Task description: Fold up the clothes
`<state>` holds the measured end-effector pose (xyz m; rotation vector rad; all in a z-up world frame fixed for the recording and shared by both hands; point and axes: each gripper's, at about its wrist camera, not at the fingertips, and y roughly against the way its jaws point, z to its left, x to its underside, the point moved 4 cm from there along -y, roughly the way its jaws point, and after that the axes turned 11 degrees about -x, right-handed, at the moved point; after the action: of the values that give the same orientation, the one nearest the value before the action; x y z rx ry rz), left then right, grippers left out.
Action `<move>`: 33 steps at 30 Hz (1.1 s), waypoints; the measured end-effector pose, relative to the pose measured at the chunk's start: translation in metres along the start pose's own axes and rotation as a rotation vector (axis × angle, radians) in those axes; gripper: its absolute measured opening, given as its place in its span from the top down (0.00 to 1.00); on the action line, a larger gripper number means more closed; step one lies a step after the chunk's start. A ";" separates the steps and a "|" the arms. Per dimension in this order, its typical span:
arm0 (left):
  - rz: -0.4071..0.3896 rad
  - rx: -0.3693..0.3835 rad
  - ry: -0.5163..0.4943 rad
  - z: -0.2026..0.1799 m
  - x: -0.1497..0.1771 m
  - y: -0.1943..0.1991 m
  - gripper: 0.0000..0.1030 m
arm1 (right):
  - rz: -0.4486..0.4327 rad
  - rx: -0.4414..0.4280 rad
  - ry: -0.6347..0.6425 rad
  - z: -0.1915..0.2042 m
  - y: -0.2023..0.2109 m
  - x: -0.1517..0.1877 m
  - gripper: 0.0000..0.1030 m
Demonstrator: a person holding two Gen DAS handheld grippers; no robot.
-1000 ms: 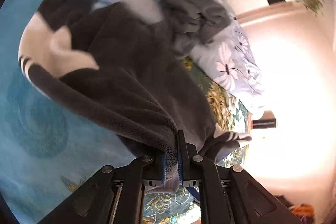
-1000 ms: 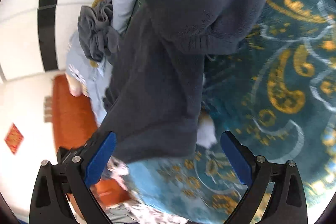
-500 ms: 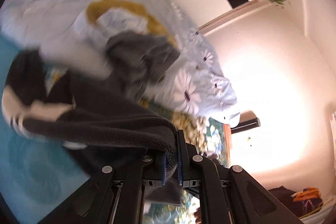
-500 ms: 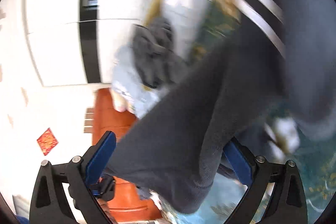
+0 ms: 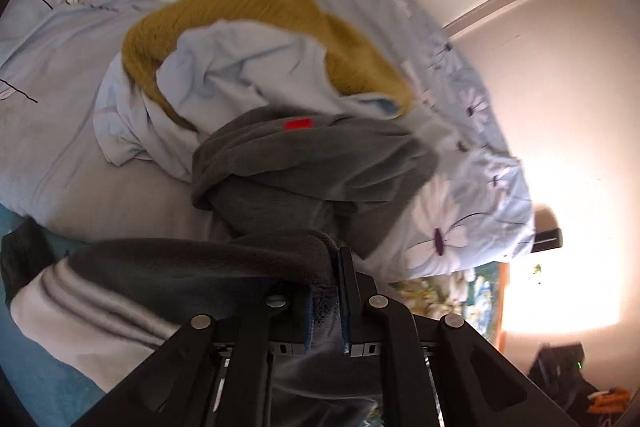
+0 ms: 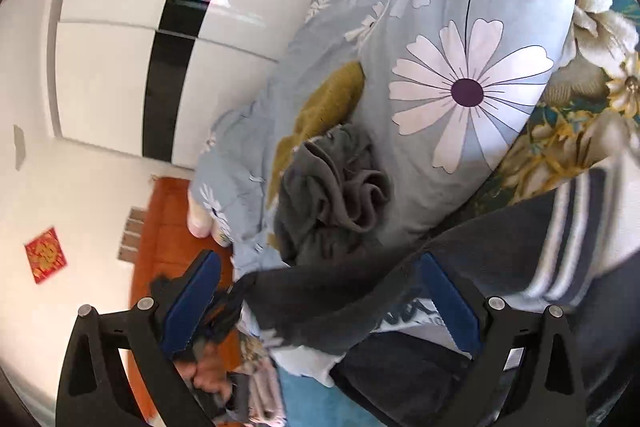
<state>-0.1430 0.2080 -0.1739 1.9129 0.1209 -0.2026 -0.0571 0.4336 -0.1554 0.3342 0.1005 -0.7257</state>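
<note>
Dark grey fleece garment (image 5: 208, 263) with white stripes hangs pinched in the left gripper (image 5: 326, 311), whose blue pads are clamped on its fuzzy edge. It stretches across to the right gripper (image 6: 320, 303), which gapes wide with the cloth passing between its fingers. A red tag on the crumpled grey garment (image 5: 312, 163) is unreadable. Behind lie a mustard knit (image 5: 280, 27), a daisy-print quilt (image 6: 460, 47), a teal bedspread (image 5: 36, 383) and white wardrobe doors (image 6: 120, 67).

Both wrist views look close along their fingers, sharing the crumpled grey garment (image 5: 304, 163) (image 6: 332, 187) at centre frame on the pale-blue daisy-print duvet (image 5: 472, 227) (image 6: 460, 27).
</note>
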 end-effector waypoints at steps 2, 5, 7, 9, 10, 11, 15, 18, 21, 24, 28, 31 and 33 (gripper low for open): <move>0.022 0.006 -0.028 0.000 0.004 -0.001 0.74 | 0.022 0.029 0.002 -0.007 0.000 0.011 0.03; 0.020 0.052 -0.077 0.005 0.026 0.020 0.51 | 0.055 0.076 -0.046 -0.025 0.014 0.051 0.03; -0.007 0.044 -0.101 0.021 0.054 0.039 0.40 | 0.078 0.106 -0.078 -0.036 0.023 0.077 0.03; -0.030 -0.026 -0.100 0.047 0.088 0.051 0.35 | 0.100 0.137 -0.110 -0.047 0.032 0.104 0.03; -0.029 -0.063 -0.098 0.062 0.106 0.052 0.35 | 0.111 0.153 -0.126 -0.053 0.037 0.117 0.03; -0.008 -0.110 -0.089 0.079 0.124 0.046 0.35 | 0.122 0.168 -0.142 -0.059 0.042 0.131 0.03; 0.143 -0.249 0.042 0.149 0.178 -0.006 0.37 | 0.130 0.215 -0.301 -0.094 0.053 0.188 0.03; 0.145 -0.189 0.212 0.181 0.191 -0.031 0.43 | 0.110 0.222 -0.361 -0.102 0.058 0.210 0.03; 0.109 -0.201 0.277 0.197 0.191 -0.047 0.55 | 0.115 0.234 -0.356 -0.100 0.061 0.218 0.03; 0.066 -0.225 0.225 0.193 0.185 -0.054 0.63 | 0.132 0.251 -0.328 -0.094 0.065 0.219 0.03; 0.051 -0.215 0.174 0.185 0.185 -0.050 0.94 | 0.143 0.265 -0.298 -0.088 0.066 0.218 0.03; 0.048 -0.168 0.195 0.180 0.187 -0.037 0.95 | 0.143 0.267 -0.302 -0.087 0.068 0.221 0.03; 0.023 -0.118 0.216 0.176 0.190 -0.015 0.95 | 0.142 0.262 -0.308 -0.084 0.067 0.224 0.03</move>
<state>0.0262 0.0450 -0.2844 1.8132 0.2499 0.0278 0.1568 0.3665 -0.2630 0.4706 -0.3095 -0.6422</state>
